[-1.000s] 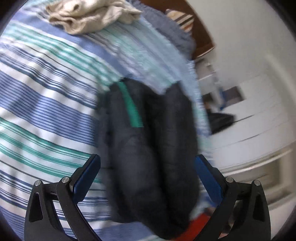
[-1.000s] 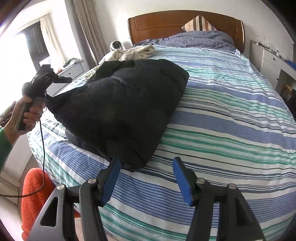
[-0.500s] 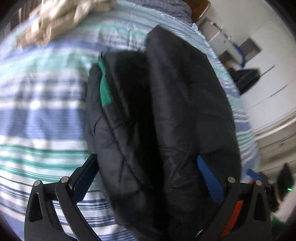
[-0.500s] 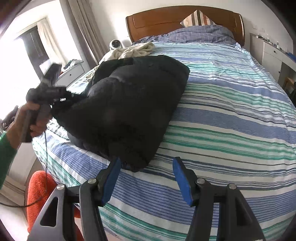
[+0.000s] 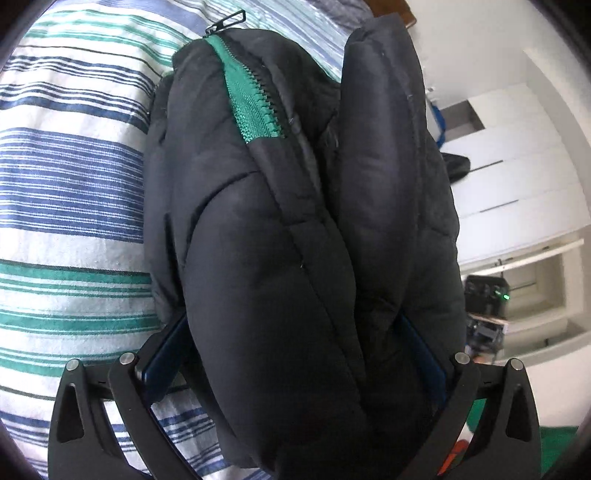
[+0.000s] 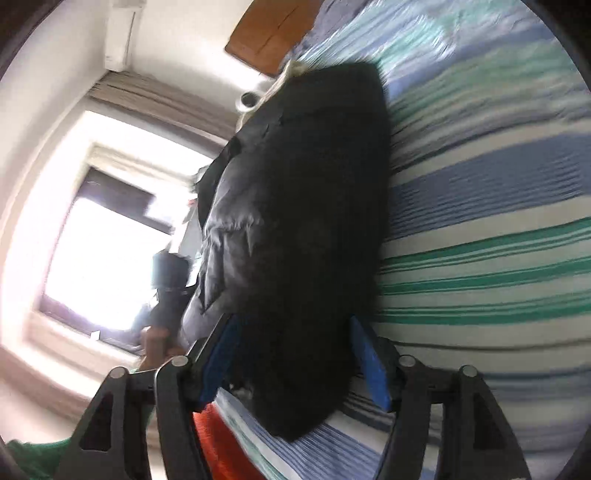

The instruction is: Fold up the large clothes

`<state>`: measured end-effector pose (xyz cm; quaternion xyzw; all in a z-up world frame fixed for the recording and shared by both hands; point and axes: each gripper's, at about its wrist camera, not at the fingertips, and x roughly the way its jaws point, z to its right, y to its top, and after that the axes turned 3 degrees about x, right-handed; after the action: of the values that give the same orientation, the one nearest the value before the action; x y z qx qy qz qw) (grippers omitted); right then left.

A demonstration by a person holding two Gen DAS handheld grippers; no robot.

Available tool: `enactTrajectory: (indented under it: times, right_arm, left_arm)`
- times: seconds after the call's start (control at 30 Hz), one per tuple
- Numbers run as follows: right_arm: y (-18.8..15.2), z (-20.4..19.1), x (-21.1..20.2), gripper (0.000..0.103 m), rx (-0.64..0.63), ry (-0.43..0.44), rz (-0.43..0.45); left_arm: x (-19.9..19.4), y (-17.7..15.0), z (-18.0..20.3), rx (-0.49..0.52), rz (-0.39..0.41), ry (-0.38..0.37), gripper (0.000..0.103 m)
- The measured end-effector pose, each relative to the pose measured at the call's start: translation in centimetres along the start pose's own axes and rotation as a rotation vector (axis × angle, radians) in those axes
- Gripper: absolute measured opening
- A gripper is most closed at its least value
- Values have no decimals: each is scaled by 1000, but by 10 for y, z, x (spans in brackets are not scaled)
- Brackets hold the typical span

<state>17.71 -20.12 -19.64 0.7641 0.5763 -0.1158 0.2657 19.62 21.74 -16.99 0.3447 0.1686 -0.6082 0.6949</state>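
A black puffer jacket (image 5: pixel 295 221) with a green zipper (image 5: pixel 251 107) lies folded in thick layers on the striped bed (image 5: pixel 66 184). My left gripper (image 5: pixel 291 354) is wide open with the jacket's near end between its blue pads. In the right wrist view the same jacket (image 6: pixel 306 221) runs away up the frame. My right gripper (image 6: pixel 295 354), rolled sideways, is open around the jacket's near corner. The jacket bulges between both pairs of pads; I cannot tell whether they touch it.
The striped bedspread (image 6: pixel 498 221) spreads to the right of the jacket. A wooden headboard (image 6: pixel 266 29) and a bright window (image 6: pixel 92 240) show behind. White cupboards (image 5: pixel 517 166) stand beyond the bed edge. An orange stool (image 6: pixel 221 443) sits below the bed corner.
Both grippers moved forward onto the jacket; its ends now sit between their pads. The right gripper rolled sideways. The left view closed in on the zipper side.
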Motion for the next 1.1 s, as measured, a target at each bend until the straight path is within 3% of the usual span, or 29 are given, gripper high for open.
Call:
enactTrajectory:
  times: [0.1,0.23,0.33,0.4,0.47,0.5,0.57,0.6,0.77,0.9,1.1]
  right_arm:
    - [9,14,25,92,39,59,-13]
    - [17,14,47,100,24,80,-24]
    - [18,16,48,100,20,97,-71]
    - [18,8,51,100,5,48,-93]
    - [22,-5,56,90,-12,18,-92]
    - [22,-15,55,85,-52,-6,-71]
    - [17,-33,46,74,-137,-26,-31]
    - [15,-40,41,69,-172,-18,-12]
    - [9,-76,20,68,-305,18,71]
    - [29,-100,5,67,-387,67,121]
    - [111,-119,5,67,-494,88,149]
  left_arm:
    - [1,-8,-7,-10,23,-17,103]
    - [6,-7,-10,-22,13,-22,103]
    - [3,-14,-7,6,18,-13,103]
    - [3,-16,-4,16,63,11,103]
    - [5,-19,1,2,104,57,101]
    - [3,-22,6,-4,125,67,98]
    - [-7,-28,15,2,166,61,70]
    - [-16,-33,22,14,191,62,61]
    - [-47,-40,53,70,261,76,54]
    - [-71,-24,85,133,336,82,54]
    - [-62,56,105,200,398,116,54]
